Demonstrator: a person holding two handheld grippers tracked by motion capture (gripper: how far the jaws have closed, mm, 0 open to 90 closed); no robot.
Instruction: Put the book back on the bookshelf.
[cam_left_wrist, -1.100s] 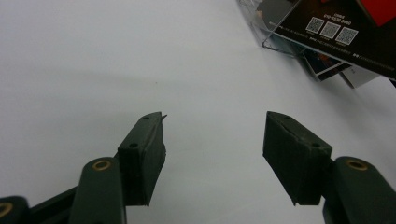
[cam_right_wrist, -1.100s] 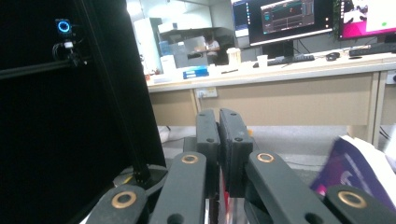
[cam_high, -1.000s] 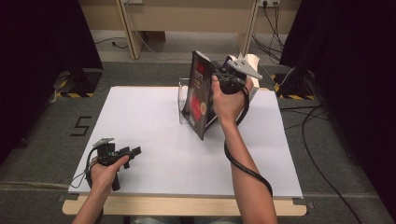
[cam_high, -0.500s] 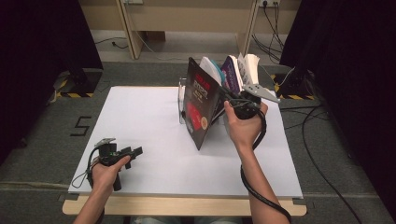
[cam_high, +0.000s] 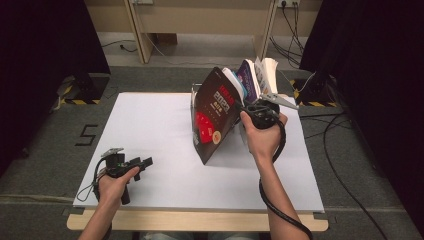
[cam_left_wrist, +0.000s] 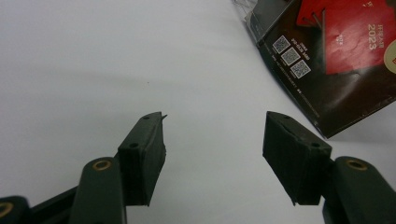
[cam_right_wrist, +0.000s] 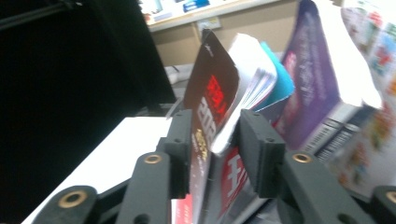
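Observation:
A dark book with red print leans out from a row of books at the back middle of the white table. Its lower corner rests on the table. My right gripper is shut on its right edge; in the right gripper view the jaws clamp the cover and pages. My left gripper rests at the front left, held by a hand. It is open with nothing between its fingers. The dark book's corner lies ahead of it to the right.
Behind the dark book stand a teal book, a purple book and a white colourful one. A clear book stand holds the row at its left. Cables trail on the floor at the right.
My right gripper has drawn back toward the near right with the dark book, which now leans further out from the row. The left gripper has stayed put.

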